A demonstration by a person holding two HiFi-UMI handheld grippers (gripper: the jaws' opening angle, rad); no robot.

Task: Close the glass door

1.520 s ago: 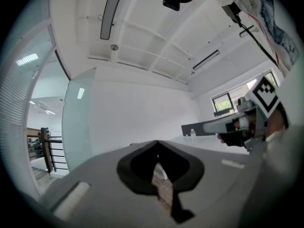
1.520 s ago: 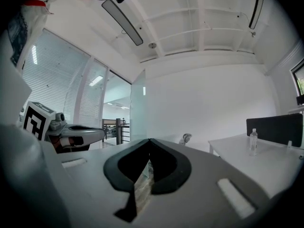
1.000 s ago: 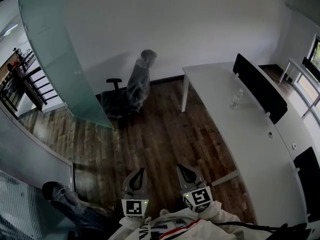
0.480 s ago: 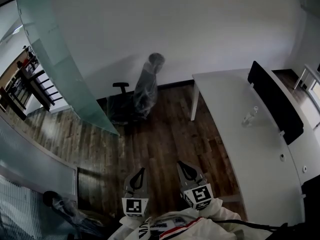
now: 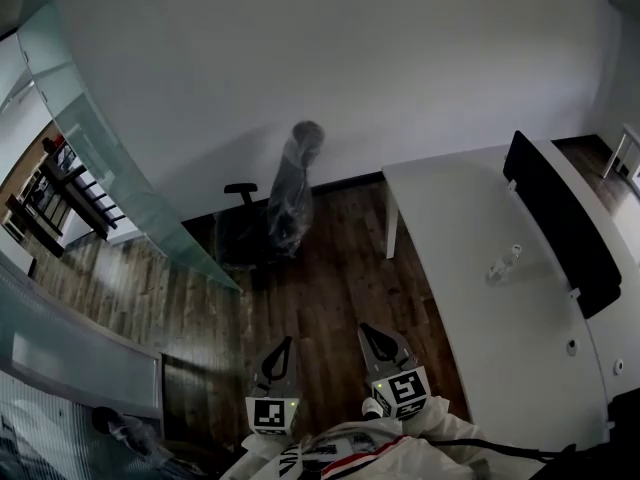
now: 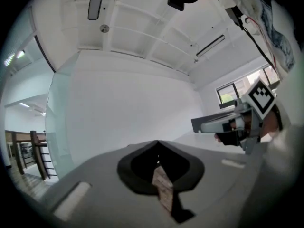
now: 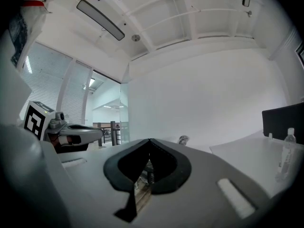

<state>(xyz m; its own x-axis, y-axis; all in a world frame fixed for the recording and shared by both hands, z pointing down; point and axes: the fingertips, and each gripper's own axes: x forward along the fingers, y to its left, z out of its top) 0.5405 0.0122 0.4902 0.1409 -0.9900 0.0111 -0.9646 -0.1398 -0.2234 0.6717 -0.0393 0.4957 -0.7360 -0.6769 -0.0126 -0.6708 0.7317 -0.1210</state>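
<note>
Door check: glass door (image 5: 120,178) is a frosted panel standing at an angle to the white wall (image 5: 350,58), with its near lower corner just left of the plastic-wrapped chair (image 5: 290,193). Chair sits against the wall on the wood floor (image 5: 330,288). White desk (image 5: 480,318) lies right of the chair. A clear bottle (image 5: 503,264) stands upright on it, and a black divider panel (image 5: 560,218) runs further right of the chair. Left gripper (image 5: 283,345) and right gripper (image 5: 368,332) are side by side on the chair's near side, well apart from it, both pointing level toward it. Each gripper's own view shows the jaws pressed together with nothing between them. Neither gripper touches the door. The door is well apart from both, up and left of the chair in the head view.
</note>
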